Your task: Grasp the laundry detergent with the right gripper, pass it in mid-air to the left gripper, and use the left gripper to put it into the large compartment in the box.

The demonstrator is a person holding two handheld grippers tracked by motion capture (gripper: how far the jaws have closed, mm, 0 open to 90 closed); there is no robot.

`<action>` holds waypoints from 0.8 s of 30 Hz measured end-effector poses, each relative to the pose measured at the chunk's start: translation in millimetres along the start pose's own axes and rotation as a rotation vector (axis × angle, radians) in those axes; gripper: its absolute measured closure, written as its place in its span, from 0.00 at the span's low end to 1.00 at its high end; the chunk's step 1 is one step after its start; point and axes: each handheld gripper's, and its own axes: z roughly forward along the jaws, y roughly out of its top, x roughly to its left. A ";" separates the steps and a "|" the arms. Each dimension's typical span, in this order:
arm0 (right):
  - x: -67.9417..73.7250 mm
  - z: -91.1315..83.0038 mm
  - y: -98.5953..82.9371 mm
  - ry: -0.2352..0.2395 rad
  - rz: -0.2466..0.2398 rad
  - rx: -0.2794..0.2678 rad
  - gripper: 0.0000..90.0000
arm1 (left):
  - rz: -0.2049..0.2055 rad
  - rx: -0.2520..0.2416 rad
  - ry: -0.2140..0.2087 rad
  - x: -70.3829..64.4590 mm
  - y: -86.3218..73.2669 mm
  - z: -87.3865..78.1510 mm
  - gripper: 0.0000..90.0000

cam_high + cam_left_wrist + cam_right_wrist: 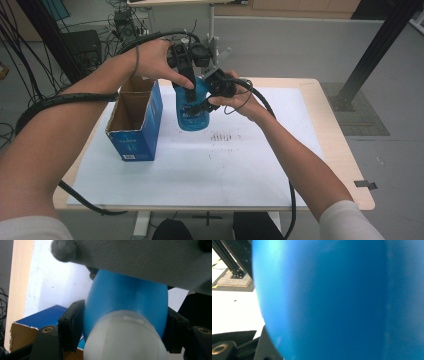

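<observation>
On the left of the table [330, 125] sat an open blue box [135, 125]. Next over, the left gripper [191, 95] had its fingers clamped on a blue bottle [194, 116] held above the table. The right gripper [220, 85] pressed against it; couldn't tell its grip.

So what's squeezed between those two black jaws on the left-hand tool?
A blue bottle with a white cap; the left gripper view shows both jaws pressed against its sides.

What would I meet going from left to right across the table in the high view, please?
Open blue cardboard box → blue bottle, held up between the left gripper and right gripper → bare white sheet → wooden table edge.
</observation>
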 end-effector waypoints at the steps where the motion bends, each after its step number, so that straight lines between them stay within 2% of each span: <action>1: 0.2 0.0 0.1 0.001 0.000 0.002 0.48 | 0.000 0.005 -0.001 -0.2 0.5 0.1 0.36; 9: 0.9 0.5 0.2 0.002 -0.015 0.003 0.48 | 0.012 0.009 -0.014 -1.2 0.6 0.0 0.40; 17: 1.2 3.4 0.5 0.001 -0.029 0.008 0.48 | 0.019 0.020 -0.008 -2.8 -1.2 1.6 0.40; 24: 1.8 3.8 1.0 -0.004 -0.021 0.006 0.48 | 0.023 0.018 0.001 -3.2 -1.7 1.4 0.41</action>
